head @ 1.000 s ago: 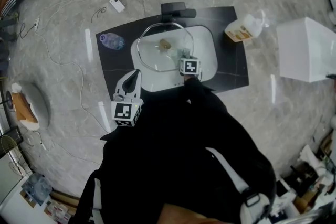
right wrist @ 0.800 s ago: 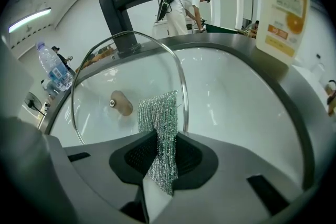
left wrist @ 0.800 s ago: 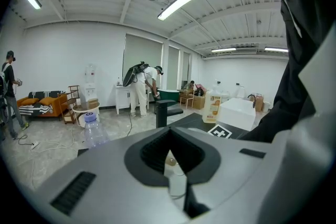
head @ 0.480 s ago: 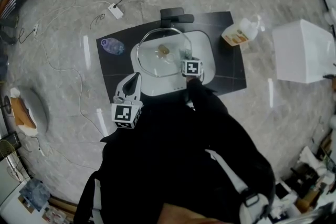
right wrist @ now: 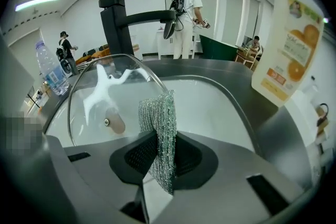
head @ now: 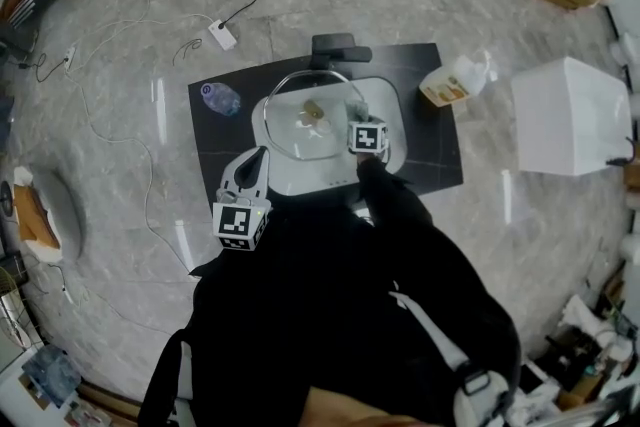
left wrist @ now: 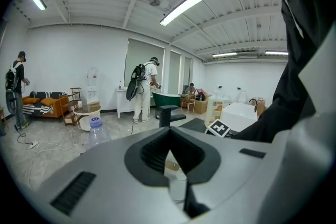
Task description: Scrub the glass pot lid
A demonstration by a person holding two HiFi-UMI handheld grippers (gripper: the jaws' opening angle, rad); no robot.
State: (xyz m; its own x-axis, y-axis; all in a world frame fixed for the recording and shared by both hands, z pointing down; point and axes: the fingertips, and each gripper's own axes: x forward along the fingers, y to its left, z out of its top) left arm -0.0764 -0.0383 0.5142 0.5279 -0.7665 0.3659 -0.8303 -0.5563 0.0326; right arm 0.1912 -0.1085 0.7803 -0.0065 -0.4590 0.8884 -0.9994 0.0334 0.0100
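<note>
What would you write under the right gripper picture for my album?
Right gripper holds a silvery scrub pad near the glass pot lid in the white sink.

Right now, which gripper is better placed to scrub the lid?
Right. The right gripper is shut on the mesh scrubber, at the glass lid's rim in the sink. The left gripper is shut, empty, outside the sink's near edge.

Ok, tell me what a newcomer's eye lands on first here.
The glass pot lid sits in the white sink, with the right gripper shut on a silvery mesh scourer near its rim. A black faucet stands behind, a yellow detergent bottle at the sink's right.
</note>
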